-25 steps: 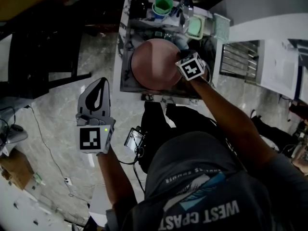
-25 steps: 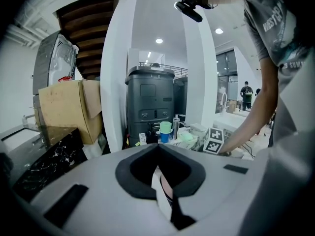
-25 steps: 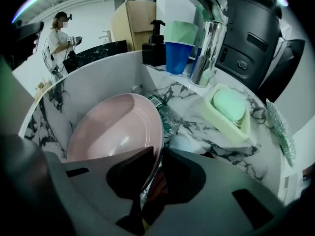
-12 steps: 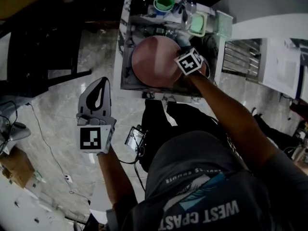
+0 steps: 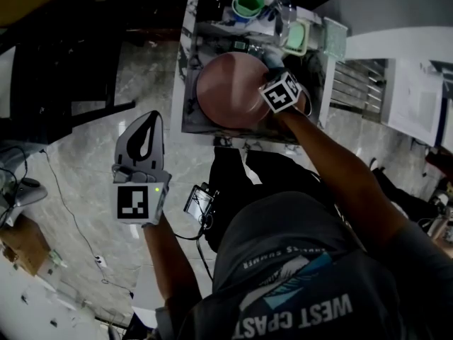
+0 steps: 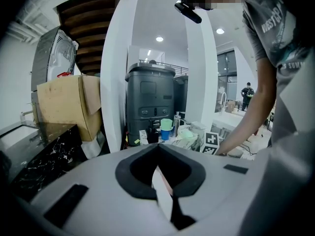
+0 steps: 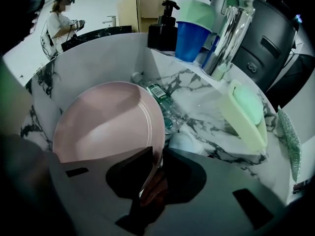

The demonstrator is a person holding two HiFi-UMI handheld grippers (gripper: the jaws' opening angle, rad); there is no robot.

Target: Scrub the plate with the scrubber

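A pink plate [image 5: 228, 91] stands tilted in the marble sink [image 5: 185, 115]. My right gripper [image 5: 269, 73] reaches down at the plate's right edge. In the right gripper view the plate's [image 7: 103, 124] rim runs between the jaws of the right gripper [image 7: 156, 154], which have just been closing and grip it. A pale green sponge [image 7: 248, 104] lies in a dish on the counter, apart from both grippers. My left gripper [image 5: 147, 122] hangs over the floor left of the sink, shut with nothing in it; it is also in its own view [image 6: 158, 154].
Behind the sink stand a black pump bottle [image 7: 165, 28], a blue cup [image 7: 189, 41] with a green one [image 5: 249, 4] on it, and a chrome tap [image 7: 231, 28]. A plastic bottle [image 7: 165, 102] lies in the sink. A green mesh pad [image 7: 290, 141] sits at the right.
The right gripper has rolled a little at the plate's rim and stayed there. The left gripper has kept still.
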